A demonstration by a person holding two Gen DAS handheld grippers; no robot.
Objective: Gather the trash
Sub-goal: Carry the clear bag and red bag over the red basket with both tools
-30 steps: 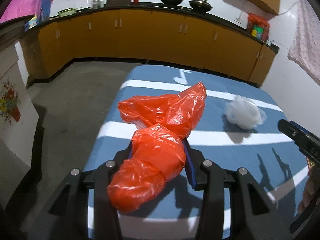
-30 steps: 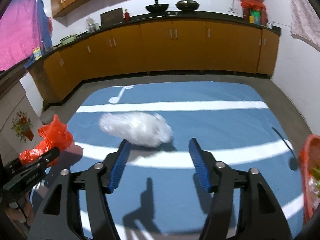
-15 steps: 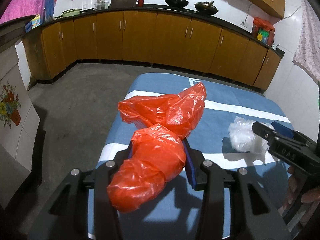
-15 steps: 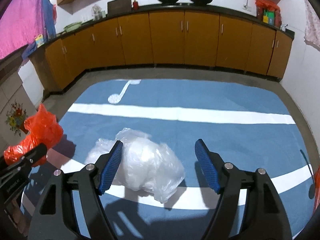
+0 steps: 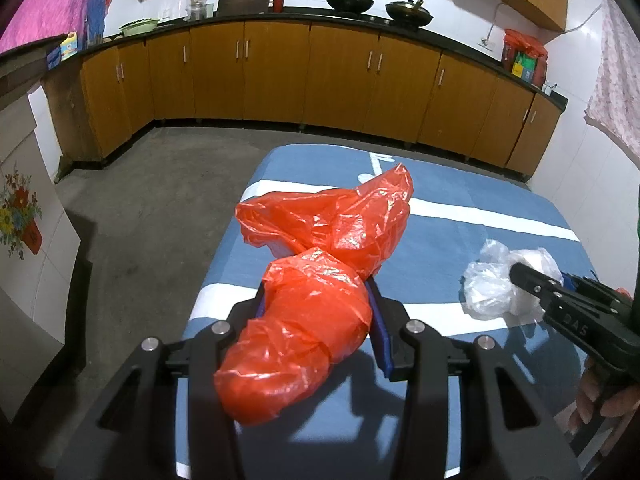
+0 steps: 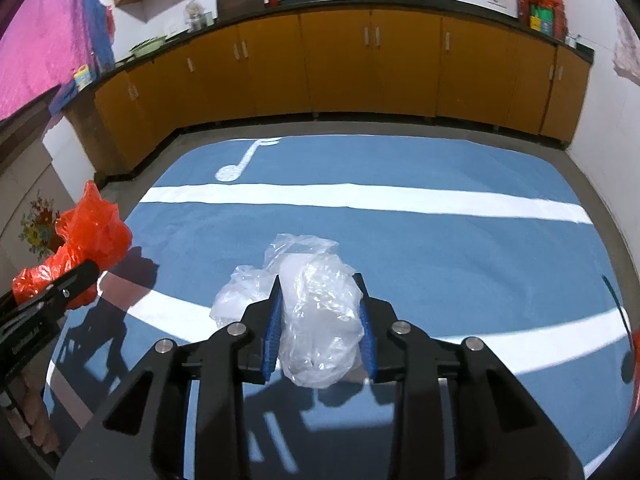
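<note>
Clear bag (image 6: 316,316): light, soft, slippery film on the blue table (image 6: 440,168), clamped mid-bulk by right tool (image 6: 319,322).
Red bag (image 5: 316,300): limp, light, at 9 o'clock; left tool (image 5: 318,330) clamped on its twisted neck.
Grip: bunched folds hold best.

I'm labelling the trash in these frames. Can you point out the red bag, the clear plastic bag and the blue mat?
red bag (image 5: 312,320): left wrist view, bunched middle between the pads.
clear plastic bag (image 6: 320,320): right wrist view, crumpled body between the pads.
blue mat (image 6: 440,248): right wrist view, bare blue stretch.
</note>
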